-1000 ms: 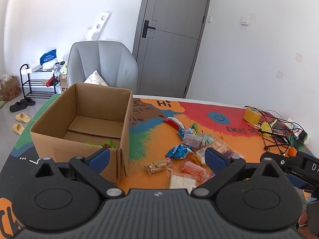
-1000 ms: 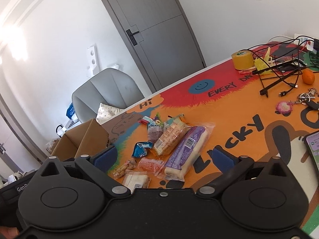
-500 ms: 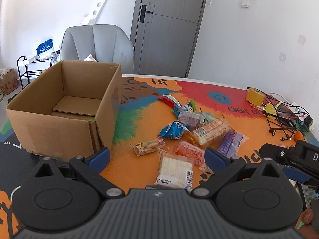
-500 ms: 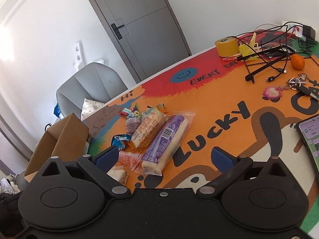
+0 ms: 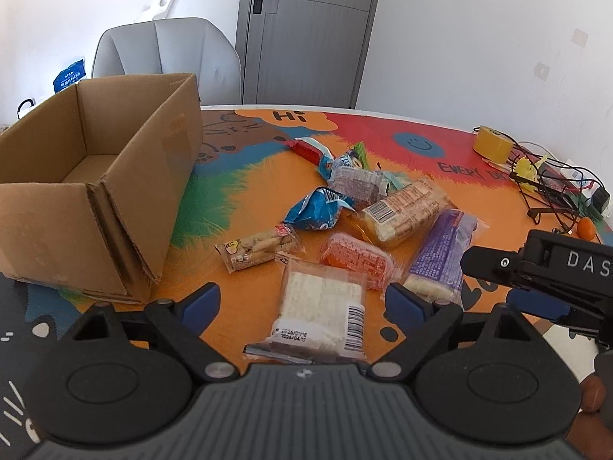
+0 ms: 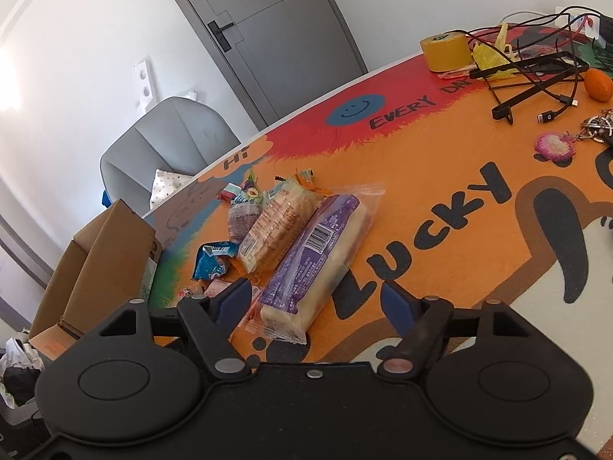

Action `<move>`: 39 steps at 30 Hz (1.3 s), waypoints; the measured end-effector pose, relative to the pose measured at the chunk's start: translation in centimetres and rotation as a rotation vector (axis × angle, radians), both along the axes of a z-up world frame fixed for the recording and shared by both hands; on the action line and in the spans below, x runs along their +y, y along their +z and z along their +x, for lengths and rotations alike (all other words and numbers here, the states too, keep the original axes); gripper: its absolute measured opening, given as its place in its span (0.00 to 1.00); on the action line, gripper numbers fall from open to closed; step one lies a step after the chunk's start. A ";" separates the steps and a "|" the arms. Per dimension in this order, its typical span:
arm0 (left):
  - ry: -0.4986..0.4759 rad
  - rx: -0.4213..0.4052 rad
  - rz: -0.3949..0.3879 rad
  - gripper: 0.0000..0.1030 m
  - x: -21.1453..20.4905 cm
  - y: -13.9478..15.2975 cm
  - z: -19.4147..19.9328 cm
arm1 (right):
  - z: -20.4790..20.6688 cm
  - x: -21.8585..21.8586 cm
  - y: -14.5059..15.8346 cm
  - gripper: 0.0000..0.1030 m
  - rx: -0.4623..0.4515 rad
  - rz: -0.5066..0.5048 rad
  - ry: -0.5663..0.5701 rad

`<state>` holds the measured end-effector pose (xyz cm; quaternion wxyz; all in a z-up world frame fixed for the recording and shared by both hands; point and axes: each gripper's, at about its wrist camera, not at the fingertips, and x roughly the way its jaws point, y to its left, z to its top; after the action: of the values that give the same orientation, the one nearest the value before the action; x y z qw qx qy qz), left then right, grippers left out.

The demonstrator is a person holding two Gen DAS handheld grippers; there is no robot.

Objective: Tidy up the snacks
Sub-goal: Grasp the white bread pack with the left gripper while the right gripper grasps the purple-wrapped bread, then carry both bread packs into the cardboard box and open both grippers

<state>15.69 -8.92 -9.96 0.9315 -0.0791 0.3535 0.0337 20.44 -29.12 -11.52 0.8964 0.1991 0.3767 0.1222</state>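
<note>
An open cardboard box (image 5: 95,191) stands on the left of the colourful table mat (image 5: 245,191). Several wrapped snacks lie right of it. My left gripper (image 5: 302,303) hovers low over a white sandwich pack (image 5: 322,303). Its jaws are closing, with the pack between the blue pads and untouched. My right gripper (image 6: 316,303) is closing around the near end of a long purple-wrapped bread pack (image 6: 314,253); its pads stand clear of it. One right finger (image 5: 482,264) shows beside that purple pack (image 5: 440,253).
An orange-red pack (image 5: 356,258), a biscuit-stick pack (image 5: 260,249), a blue pouch (image 5: 318,211) and a beige wafer pack (image 5: 402,211) lie close together. A tape roll (image 5: 492,143), tangled cables (image 5: 555,191) and an orange (image 5: 586,228) crowd the far right. A grey chair (image 5: 168,50) stands behind the box.
Both grippers have sunk toward the table and come nearer the snacks. Their jaws have narrowed, the right pair more. The white pack and the purple pack now lie between the fingers.
</note>
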 end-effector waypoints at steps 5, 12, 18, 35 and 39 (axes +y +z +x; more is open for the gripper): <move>0.002 0.041 0.018 0.70 -0.3 -1.1 0.8 | 1.0 0.8 -0.5 0.70 0.010 -0.016 0.009; 0.007 0.049 -0.029 0.45 0.7 -0.3 1.4 | 2.2 2.1 -1.0 0.70 0.018 -0.030 0.020; 0.009 0.021 -0.046 0.45 1.2 0.6 1.4 | 3.0 3.3 -1.4 0.63 0.013 -0.076 0.023; -0.016 -0.052 -0.035 0.44 0.7 2.3 -0.2 | -0.6 1.6 -1.2 0.23 -0.068 -0.009 0.055; -0.020 -0.077 -0.035 0.44 0.8 2.9 -1.0 | -1.7 1.2 -1.2 0.21 -0.085 0.019 0.060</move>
<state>14.68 -8.14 -7.05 0.9432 -0.0931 0.3186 0.0151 18.77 -27.96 -12.73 0.9055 0.1908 0.3432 0.1611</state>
